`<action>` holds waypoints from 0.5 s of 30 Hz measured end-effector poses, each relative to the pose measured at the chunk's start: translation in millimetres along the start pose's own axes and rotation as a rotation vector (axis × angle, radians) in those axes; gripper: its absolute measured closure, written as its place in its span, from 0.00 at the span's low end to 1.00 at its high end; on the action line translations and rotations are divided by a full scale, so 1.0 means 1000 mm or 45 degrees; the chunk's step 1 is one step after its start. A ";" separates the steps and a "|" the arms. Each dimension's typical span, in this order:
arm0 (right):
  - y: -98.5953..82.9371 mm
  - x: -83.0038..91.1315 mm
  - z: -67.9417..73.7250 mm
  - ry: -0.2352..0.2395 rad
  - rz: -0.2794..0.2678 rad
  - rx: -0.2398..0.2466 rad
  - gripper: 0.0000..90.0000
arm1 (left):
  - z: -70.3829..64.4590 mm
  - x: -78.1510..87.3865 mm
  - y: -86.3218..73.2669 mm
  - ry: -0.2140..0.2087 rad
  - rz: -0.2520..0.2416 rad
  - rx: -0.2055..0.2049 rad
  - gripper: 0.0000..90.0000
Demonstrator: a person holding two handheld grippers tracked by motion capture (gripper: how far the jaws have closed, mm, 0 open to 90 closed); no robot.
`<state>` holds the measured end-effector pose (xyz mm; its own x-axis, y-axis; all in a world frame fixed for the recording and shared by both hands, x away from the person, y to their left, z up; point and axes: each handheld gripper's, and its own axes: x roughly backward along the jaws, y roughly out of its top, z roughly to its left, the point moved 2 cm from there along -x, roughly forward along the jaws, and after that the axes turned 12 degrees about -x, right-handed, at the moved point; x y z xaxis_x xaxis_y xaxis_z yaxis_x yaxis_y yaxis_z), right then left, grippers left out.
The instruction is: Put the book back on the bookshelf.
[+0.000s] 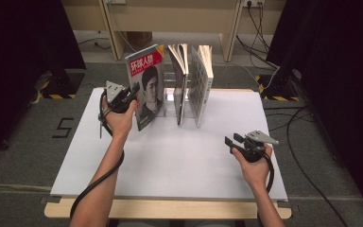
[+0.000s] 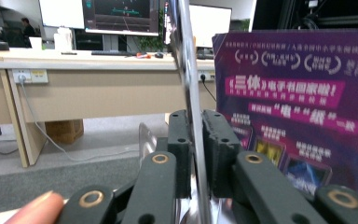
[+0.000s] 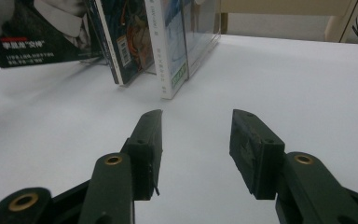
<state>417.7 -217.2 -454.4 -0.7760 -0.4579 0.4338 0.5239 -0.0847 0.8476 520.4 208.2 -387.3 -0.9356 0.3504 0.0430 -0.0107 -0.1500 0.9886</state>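
A magazine [image 1: 146, 87] with a red title band and a portrait on its cover stands tilted at the left of a clear book rack [image 1: 170, 101]. My left gripper [image 1: 132, 99] is shut on its left edge. In the left gripper view the jaws [image 2: 196, 126] pinch the thin page edge [image 2: 191, 93], and the purple back cover [image 2: 289, 107] spreads to the right. The magazine's lower edge [image 3: 32, 51] seems to hang just above the table. My right gripper [image 1: 231, 140] hovers open over the white board, apart from the books, with nothing between its fingers [image 3: 196, 126].
Two more books [image 1: 179, 80] [image 1: 202, 78] stand upright in the rack, right of the magazine. The white board [image 1: 179, 156] covers the tabletop. A wooden bench frame [image 1: 170, 19] and cables [image 1: 264, 38] lie beyond the far edge; black curtains flank both sides.
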 end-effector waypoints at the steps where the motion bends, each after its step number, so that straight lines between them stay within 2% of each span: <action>1: 0.000 0.000 0.001 -0.002 0.003 -0.003 0.61 | 0.000 0.003 -0.001 -0.004 0.005 -0.008 0.90; 3: 0.000 0.000 0.002 -0.002 0.003 0.002 0.61 | 0.001 0.009 -0.003 -0.013 0.014 -0.019 0.90; 4: 0.000 0.000 0.002 -0.003 0.006 0.001 0.61 | 0.002 0.014 -0.007 -0.036 0.026 -0.013 0.90; 10: 0.000 -0.001 0.003 -0.001 0.005 0.007 0.61 | 0.007 0.026 -0.017 -0.062 0.050 0.056 0.89; 13: -0.001 -0.002 0.004 0.001 0.014 0.001 0.61 | 0.006 0.031 -0.021 -0.073 0.064 0.053 0.88; 14: -0.001 -0.002 0.005 0.002 0.014 0.004 0.61 | 0.006 0.032 -0.023 -0.083 0.067 0.087 0.87; 15: -0.001 -0.002 0.005 0.002 0.014 0.004 0.61 | 0.006 0.032 -0.023 -0.083 0.067 0.087 0.87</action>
<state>417.2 -211.7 -454.8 -0.7697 -0.4601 0.4426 0.5313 -0.0773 0.8436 493.0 228.1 -407.5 -0.9092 0.4036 0.1024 0.0642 -0.1072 0.9922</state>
